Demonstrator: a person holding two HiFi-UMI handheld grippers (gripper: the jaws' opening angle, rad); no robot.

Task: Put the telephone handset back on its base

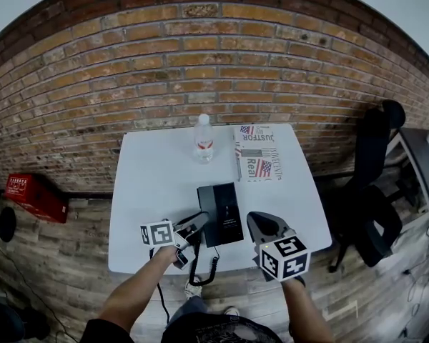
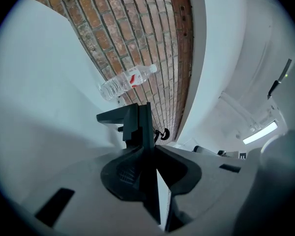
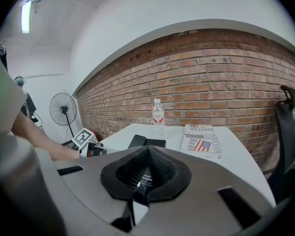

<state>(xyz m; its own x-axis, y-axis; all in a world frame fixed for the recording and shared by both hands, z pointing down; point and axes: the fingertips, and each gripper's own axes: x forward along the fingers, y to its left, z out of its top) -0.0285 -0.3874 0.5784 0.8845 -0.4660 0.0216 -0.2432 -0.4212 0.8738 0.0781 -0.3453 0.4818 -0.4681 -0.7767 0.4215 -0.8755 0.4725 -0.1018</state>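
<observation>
1. The white desk (image 1: 143, 191) stands against a brick wall. A water bottle (image 1: 204, 140) and a newspaper (image 1: 257, 152) lie at its far side, well apart from the work.
2. The black telephone base (image 1: 222, 213) sits flat near the middle of the near edge. Its long side runs near to far. I judge the task to be late but unfinished: the handset has been brought to the base's near left corner but is not yet released onto its cradle. What is left is to seat it and let go.
3. The right gripper (image 1: 257, 221) hovers just right of the base, above the desk. Its jaws are drawn together with nothing between them. It takes no part in the hold.
4. The left gripper (image 1: 199, 221) is rolled onto its side at the base's left edge, and its jaws are clamped on the handset.
5. The handset (image 2: 135, 124) shows in the left gripper view as a thin dark slab between the jaws. Its long axis runs straight out ahead of them, roughly towards the bottle at the far side. A stepped end juts towards the desk, so its face seems turned downward. In the head view it is black against the black base, so I cannot tell whether they are touching.
6. The coiled cord (image 1: 204, 266) hangs over the desk's near edge, below the left gripper.
</observation>
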